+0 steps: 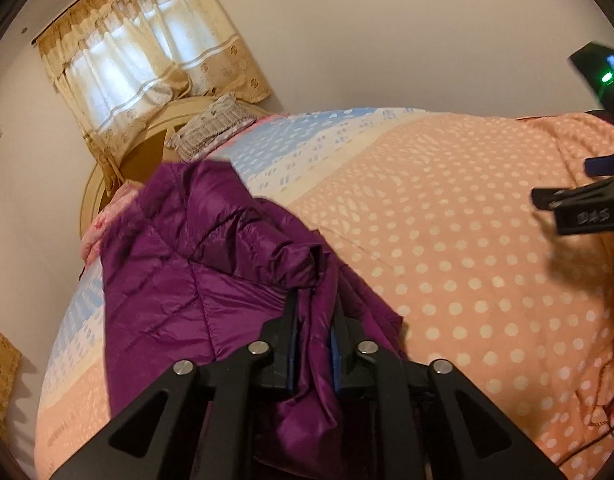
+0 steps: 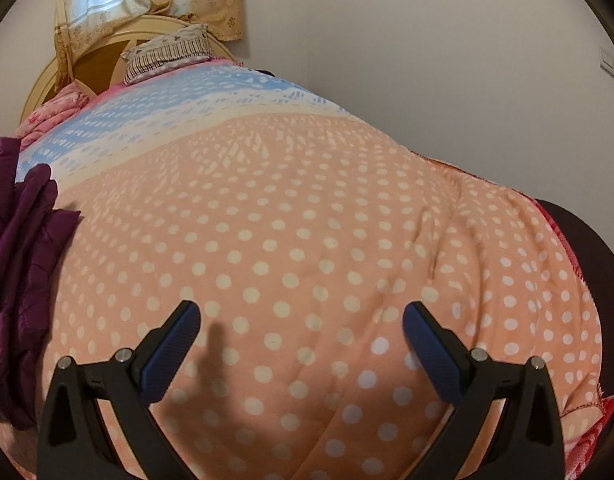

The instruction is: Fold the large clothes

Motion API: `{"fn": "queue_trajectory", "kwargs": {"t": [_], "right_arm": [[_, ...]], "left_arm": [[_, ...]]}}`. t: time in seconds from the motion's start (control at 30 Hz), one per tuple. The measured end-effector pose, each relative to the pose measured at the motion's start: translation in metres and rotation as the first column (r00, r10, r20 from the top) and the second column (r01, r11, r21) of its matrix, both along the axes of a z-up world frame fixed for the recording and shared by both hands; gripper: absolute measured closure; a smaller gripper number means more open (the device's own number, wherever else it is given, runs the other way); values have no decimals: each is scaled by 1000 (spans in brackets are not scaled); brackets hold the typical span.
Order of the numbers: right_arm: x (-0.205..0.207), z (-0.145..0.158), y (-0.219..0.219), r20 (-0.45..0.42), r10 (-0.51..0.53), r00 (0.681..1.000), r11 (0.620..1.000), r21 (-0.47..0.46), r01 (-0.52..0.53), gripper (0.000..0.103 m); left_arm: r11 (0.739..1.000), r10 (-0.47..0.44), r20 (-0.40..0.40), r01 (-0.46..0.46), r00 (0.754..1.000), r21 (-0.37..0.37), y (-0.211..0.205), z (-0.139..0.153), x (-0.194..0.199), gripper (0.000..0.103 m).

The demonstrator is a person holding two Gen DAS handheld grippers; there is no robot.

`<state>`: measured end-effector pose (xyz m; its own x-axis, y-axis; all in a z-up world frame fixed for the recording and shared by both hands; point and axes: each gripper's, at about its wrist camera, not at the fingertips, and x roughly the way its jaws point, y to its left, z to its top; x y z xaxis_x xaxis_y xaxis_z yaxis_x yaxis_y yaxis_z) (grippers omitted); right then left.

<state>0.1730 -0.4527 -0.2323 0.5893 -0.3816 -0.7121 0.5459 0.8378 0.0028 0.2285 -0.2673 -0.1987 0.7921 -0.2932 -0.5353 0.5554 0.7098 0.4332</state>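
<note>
A purple padded jacket (image 1: 179,272) lies bunched on the left part of a bed with a peach polka-dot quilt (image 1: 447,240). My left gripper (image 1: 316,300) is shut on a fold of the jacket, and purple fabric fills the narrow gap between its blue pads. In the right wrist view the jacket (image 2: 19,240) shows only at the left edge. My right gripper (image 2: 301,310) hovers wide open over the bare quilt (image 2: 307,200) with nothing between its fingers. One of its black fingers (image 1: 583,210) shows at the right edge of the left wrist view, well apart from the jacket.
A striped pillow (image 1: 211,128) and a rounded wooden headboard (image 1: 95,200) stand at the far end of the bed, below a curtained window (image 1: 147,48). A pink blanket (image 2: 47,112) lies beside the pillow. White walls close in behind the bed and along its right side.
</note>
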Motion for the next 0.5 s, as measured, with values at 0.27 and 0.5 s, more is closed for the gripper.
{"fn": "queue_trajectory", "kwargs": {"t": [0.27,0.5], "right_arm": [[13,15,8,-7,27,1000,1000,-12,-27,14],[62,88,62,85,152,985,988,-20,-151,24]], "left_arm": [[992,-72,115,82,991,-92,19,66,-60,7],[955,249,-10,-248,968,-163,102,83,32,7]]}}
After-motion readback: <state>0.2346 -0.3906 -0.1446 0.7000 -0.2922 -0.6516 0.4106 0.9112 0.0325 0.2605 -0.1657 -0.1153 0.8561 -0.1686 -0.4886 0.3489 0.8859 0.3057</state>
